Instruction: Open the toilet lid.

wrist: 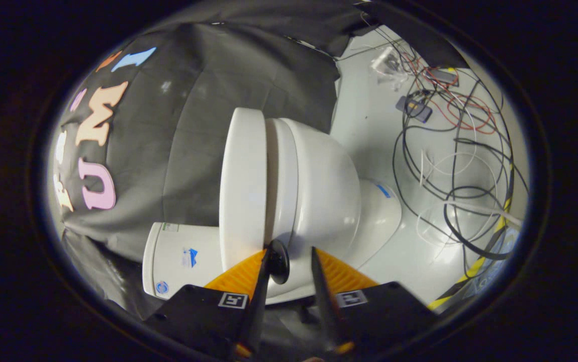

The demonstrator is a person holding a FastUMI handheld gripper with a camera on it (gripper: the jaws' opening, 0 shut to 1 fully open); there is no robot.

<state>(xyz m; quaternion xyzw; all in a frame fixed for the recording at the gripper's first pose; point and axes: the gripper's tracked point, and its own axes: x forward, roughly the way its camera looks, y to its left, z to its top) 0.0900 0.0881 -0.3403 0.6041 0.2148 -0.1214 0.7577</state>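
Gripper jaws spread, nothing pinched, tips at glossy white ceramic toilet w/ flat white plastic lid just ahead.

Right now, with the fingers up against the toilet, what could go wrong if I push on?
The gripper is open, with the lid off to one side of its fingers, so nothing is gripped; a push may just slide off the smooth lid. A small dark knob sits at one finger and could snag. Loose cables lie on the floor beyond the bowl.
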